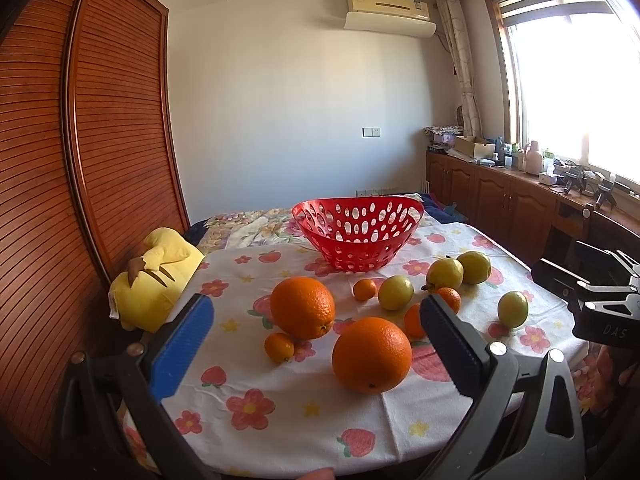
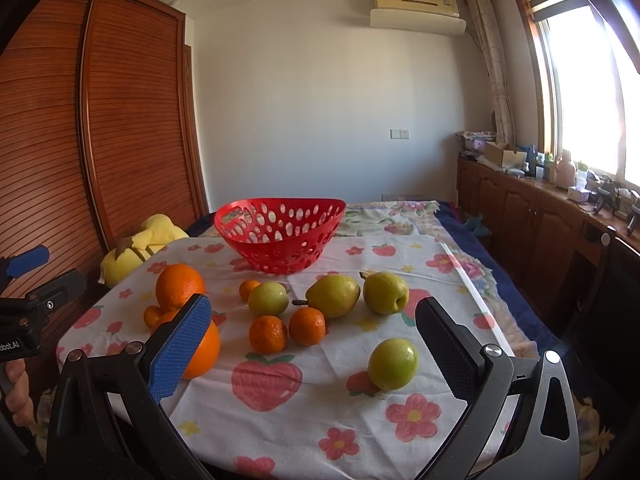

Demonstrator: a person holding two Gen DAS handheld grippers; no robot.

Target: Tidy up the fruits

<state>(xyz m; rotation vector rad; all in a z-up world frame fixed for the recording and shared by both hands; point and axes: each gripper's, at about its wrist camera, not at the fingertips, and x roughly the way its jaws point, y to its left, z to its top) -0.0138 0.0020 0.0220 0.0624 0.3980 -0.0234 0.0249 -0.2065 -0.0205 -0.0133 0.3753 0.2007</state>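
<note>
A red perforated basket stands empty at the far side of the flowered cloth. In front of it lie two big oranges, several small tangerines, two pears and round green fruits. My left gripper is open, hovering above the near table edge, with the near big orange between its fingers' line of sight. Open too, my right gripper hangs over the near edge, the green fruit just ahead of its right finger. Neither holds anything.
A yellow plush toy lies at the table's left edge against a brown slatted wardrobe. A wooden counter with clutter runs along the right wall under a bright window. The other gripper shows at the right of the left wrist view.
</note>
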